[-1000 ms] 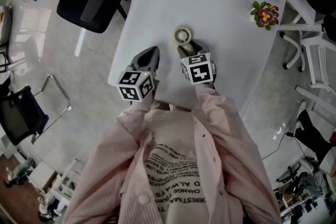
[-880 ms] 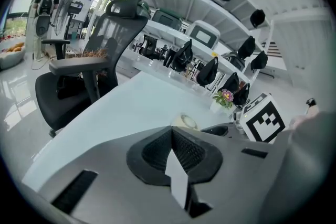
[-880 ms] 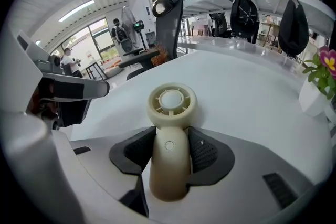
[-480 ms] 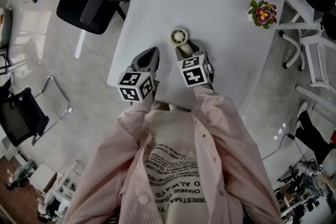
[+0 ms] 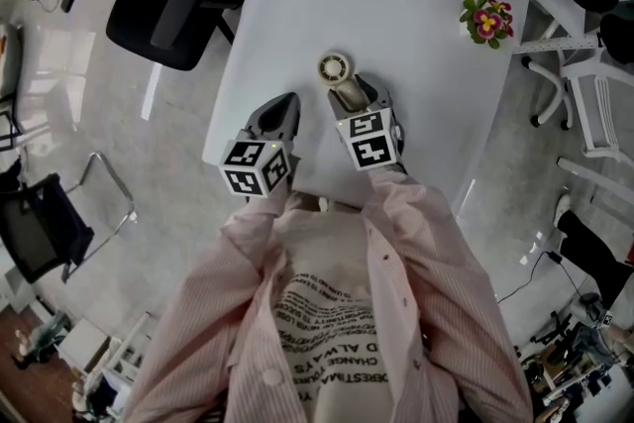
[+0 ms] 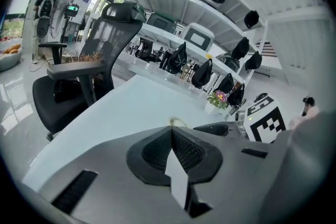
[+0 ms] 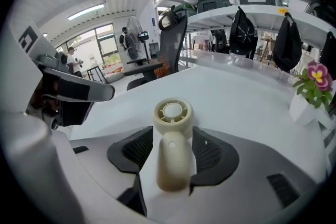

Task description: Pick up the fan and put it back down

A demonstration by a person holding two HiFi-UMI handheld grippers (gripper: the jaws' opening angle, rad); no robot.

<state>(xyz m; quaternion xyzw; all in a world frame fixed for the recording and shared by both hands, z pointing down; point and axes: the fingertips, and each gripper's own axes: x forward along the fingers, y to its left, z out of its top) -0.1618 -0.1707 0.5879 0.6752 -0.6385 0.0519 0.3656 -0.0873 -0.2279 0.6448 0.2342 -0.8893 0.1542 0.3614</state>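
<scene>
Glossy pale floor (image 5: pixel 99 163) surrounds a large, smooth white table (image 5: pixel 396 5) with rounded corners, and a black mesh-backed office chair (image 5: pixel 173 5) stands at its far left edge. At the near edge a person in a pink pinstriped shirt (image 5: pixel 416 243) holds both tools over the tabletop. The left gripper (image 5: pixel 282 104), matte grey plastic with ribbed black pads and a checker-marked cube behind, hangs over the near left corner with its jaws pressed together on nothing, as the left gripper view (image 6: pixel 171 131) shows. The right gripper (image 5: pixel 355 94) is of the same make, and its jaws are opening around the handle of the fan (image 5: pixel 337 74). In the right gripper view (image 7: pixel 173 147) the pads seem to stand just clear of the handle on either side, though the gap is too slim to be sure. The fan (image 7: pixel 172 149) is cream plastic, a smooth rounded handle ending in a ring-shaped, spoked head. It lies flat on the table, its long axis running straight away from the person, head at the far end with its round face upward. Well off to the right, a small white pot of pink and yellow flowers (image 5: pixel 485 20) stands upright.
</scene>
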